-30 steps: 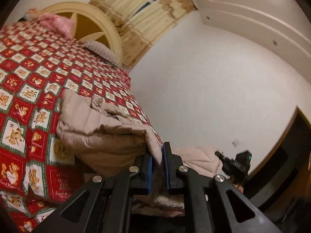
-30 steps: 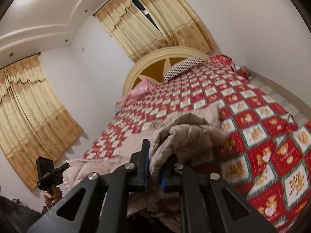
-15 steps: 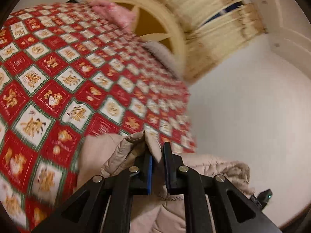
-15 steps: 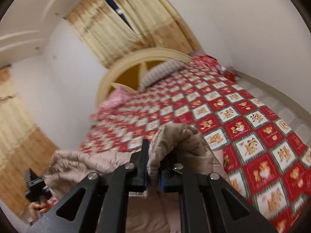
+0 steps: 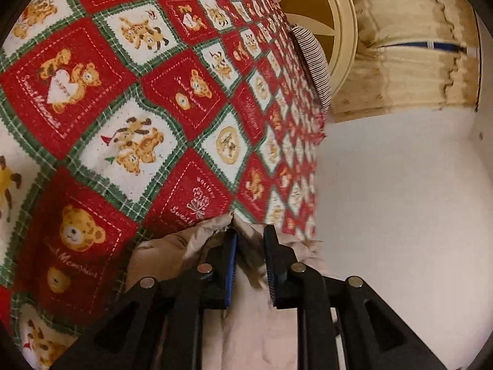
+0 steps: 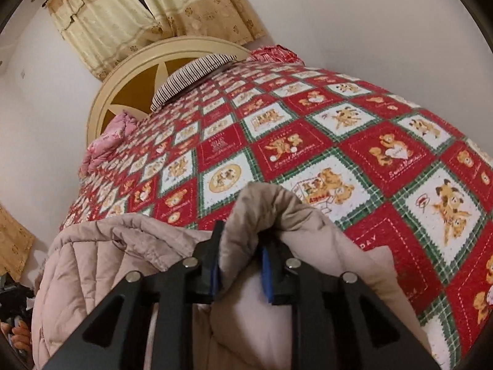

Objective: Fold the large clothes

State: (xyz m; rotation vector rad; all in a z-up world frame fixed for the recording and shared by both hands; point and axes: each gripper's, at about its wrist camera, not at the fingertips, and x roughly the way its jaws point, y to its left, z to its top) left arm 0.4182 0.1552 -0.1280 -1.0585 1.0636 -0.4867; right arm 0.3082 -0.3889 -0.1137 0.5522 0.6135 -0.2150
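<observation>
Nearest to me, my left gripper (image 5: 250, 234) is opening: there is a clear gap between its blue pads, and an edge of the beige padded coat (image 5: 252, 323) lies in that gap, loose rather than pinched. I judge this to be the let-go at the end of a fold, with the edge laid down on the bed where I want it.

My right gripper (image 6: 241, 234) is opening too. A rounded hump of the coat (image 6: 101, 256) stands up between its fingers; the fabric fills the gap, so I cannot tell for certain whether the pads press on it at all. I hold one edge with each gripper so that the wide garment comes over flat and even, not bunched to one side.

The coat itself lies at the near end of the bed, spread across the red and white bear-patterned quilt (image 6: 354, 154), with its quilted bulk running off to the left in the right wrist view. At the lower left rim of that view I make out a hand (image 6: 18, 337), partly cut off.

Further along, the quilt is bare up to a striped pillow (image 6: 191, 77) and a pink pillow (image 6: 107, 138) against the round cream headboard (image 6: 129, 92). Behind that hang yellow curtains (image 6: 154, 9) on a white wall.
</observation>
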